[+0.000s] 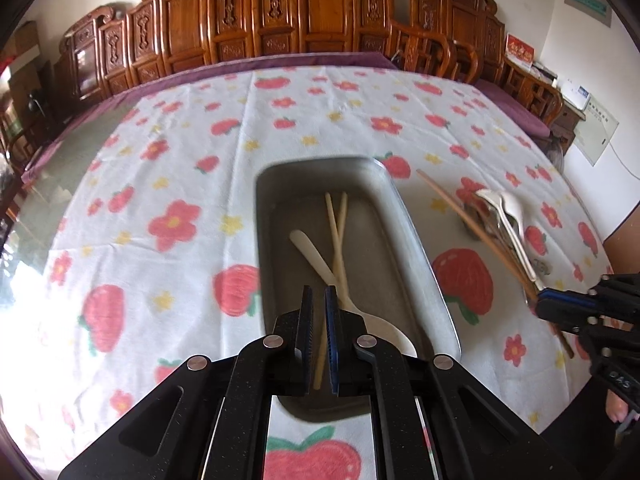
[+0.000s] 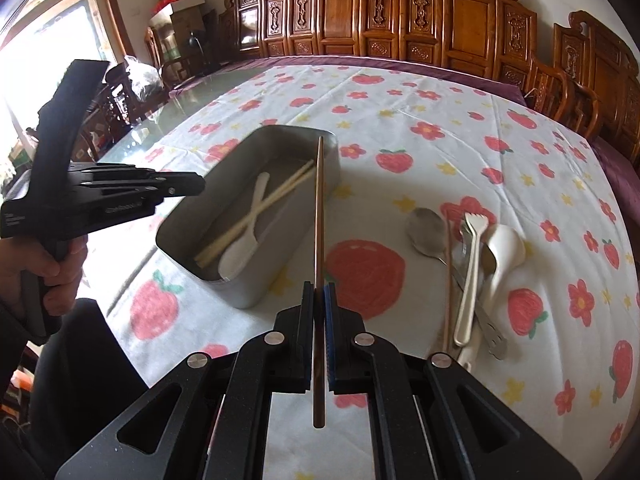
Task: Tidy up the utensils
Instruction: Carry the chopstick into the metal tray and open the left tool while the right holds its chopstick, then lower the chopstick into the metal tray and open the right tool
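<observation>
A grey metal tray (image 1: pixel 416 240) (image 2: pixel 188 220) sits on the strawberry tablecloth and holds a pair of pale chopsticks (image 1: pixel 334 236) (image 2: pixel 276 196) and a white spoon (image 1: pixel 308 252) (image 2: pixel 240 252). My left gripper (image 1: pixel 319 294) hovers above the tray's near end, its jaws a narrow gap apart with nothing between them. My right gripper (image 2: pixel 319 292) is shut on a brown chopstick (image 2: pixel 319 216), which points up and forward, its tip over the tray's right rim. A second brown chopstick (image 2: pixel 449 280), a metal spoon (image 2: pixel 426 232), a cream fork (image 2: pixel 472 272) and a white spoon (image 2: pixel 504 256) lie in a pile to the right.
Carved wooden chairs (image 2: pixel 440 12) line the table's far side. The cloth (image 1: pixel 168 184) spreads left of the tray; bare glass tabletop (image 2: pixel 168 116) lies beyond its left edge. In the right wrist view the left gripper (image 2: pixel 104 196) and the hand holding it are at left.
</observation>
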`<state>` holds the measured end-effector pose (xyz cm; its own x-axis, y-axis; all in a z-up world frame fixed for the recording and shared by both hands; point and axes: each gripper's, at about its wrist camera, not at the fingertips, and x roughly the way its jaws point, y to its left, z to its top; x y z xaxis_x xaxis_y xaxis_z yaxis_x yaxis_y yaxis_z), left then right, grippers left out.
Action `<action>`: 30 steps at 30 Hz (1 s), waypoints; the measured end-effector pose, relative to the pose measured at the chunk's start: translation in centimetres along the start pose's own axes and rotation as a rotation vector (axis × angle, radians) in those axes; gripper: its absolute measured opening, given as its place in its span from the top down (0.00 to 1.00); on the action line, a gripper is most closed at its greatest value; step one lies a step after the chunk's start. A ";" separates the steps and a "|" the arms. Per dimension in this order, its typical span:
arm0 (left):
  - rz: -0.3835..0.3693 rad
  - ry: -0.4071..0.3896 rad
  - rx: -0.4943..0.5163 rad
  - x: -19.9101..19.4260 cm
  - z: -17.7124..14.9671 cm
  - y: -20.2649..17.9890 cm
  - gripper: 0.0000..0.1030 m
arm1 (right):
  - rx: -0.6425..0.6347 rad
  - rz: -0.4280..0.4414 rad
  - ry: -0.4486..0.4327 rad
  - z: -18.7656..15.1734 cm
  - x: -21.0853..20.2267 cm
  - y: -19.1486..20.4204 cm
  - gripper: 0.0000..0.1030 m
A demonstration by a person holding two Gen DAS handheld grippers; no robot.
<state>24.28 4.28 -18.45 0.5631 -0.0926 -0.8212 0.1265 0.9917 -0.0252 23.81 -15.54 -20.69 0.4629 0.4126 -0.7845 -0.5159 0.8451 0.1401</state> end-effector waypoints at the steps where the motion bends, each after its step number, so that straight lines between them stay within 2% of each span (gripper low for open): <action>1: 0.004 -0.014 0.002 -0.8 0.1 0.4 0.95 | 0.005 0.007 -0.002 0.3 0.1 0.3 0.94; 14: 0.040 -0.102 -0.008 -6.2 0.0 4.3 0.95 | 0.044 0.054 0.018 4.0 3.2 3.9 0.94; 24: 0.042 -0.124 -0.026 -7.3 -1.2 6.7 0.95 | 0.130 0.078 0.058 6.3 6.7 5.5 0.94; 30: 0.039 -0.116 -0.036 -7.2 -2.0 7.6 0.94 | 0.156 0.058 0.101 6.6 8.9 6.0 0.94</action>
<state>19.58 12.65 -13.84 0.6581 -0.0613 -0.7504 0.0741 0.9971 -0.0165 29.59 -4.57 -22.79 0.3568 0.4323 -0.8282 -0.4180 0.8667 0.2723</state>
